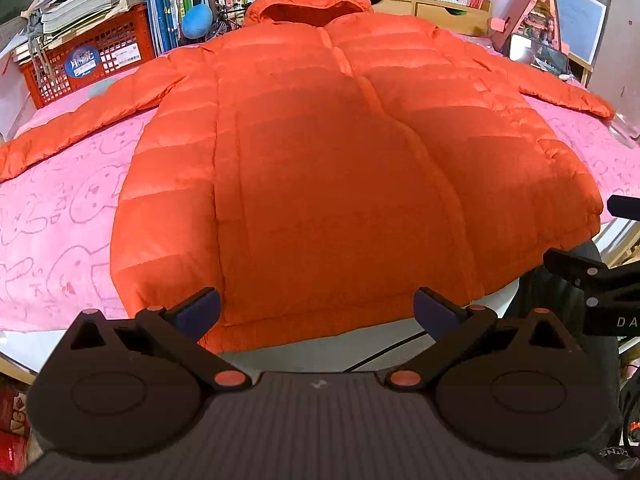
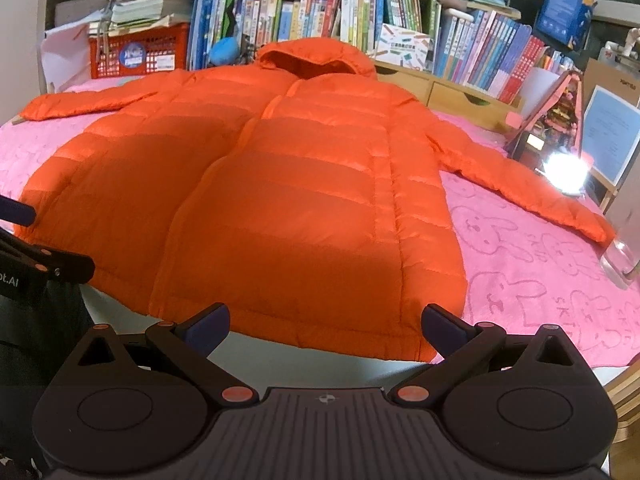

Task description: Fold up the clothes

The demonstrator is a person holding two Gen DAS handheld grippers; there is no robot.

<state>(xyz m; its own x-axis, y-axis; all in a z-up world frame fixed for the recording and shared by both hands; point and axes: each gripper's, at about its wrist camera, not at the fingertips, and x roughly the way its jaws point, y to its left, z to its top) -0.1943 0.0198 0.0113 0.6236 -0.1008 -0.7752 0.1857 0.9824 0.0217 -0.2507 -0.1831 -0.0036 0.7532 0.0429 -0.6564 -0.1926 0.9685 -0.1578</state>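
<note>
An orange hooded puffer jacket (image 1: 328, 168) lies flat, front up, on a pink rabbit-print cloth (image 1: 60, 216), hood away from me and both sleeves spread out to the sides. It also shows in the right wrist view (image 2: 280, 200). My left gripper (image 1: 316, 312) is open and empty, just short of the jacket's hem near its middle. My right gripper (image 2: 326, 326) is open and empty, just short of the hem towards its right corner. The right gripper's edge shows in the left wrist view (image 1: 592, 280).
The cloth (image 2: 540, 272) covers a white table (image 1: 320, 348). Behind it stand bookshelves (image 2: 360, 12), a red crate of papers (image 1: 92, 56), wooden drawers (image 2: 460, 92) and a phone stand (image 1: 536, 52) at the back right. A bright lamp (image 2: 564, 170) sits by the right sleeve.
</note>
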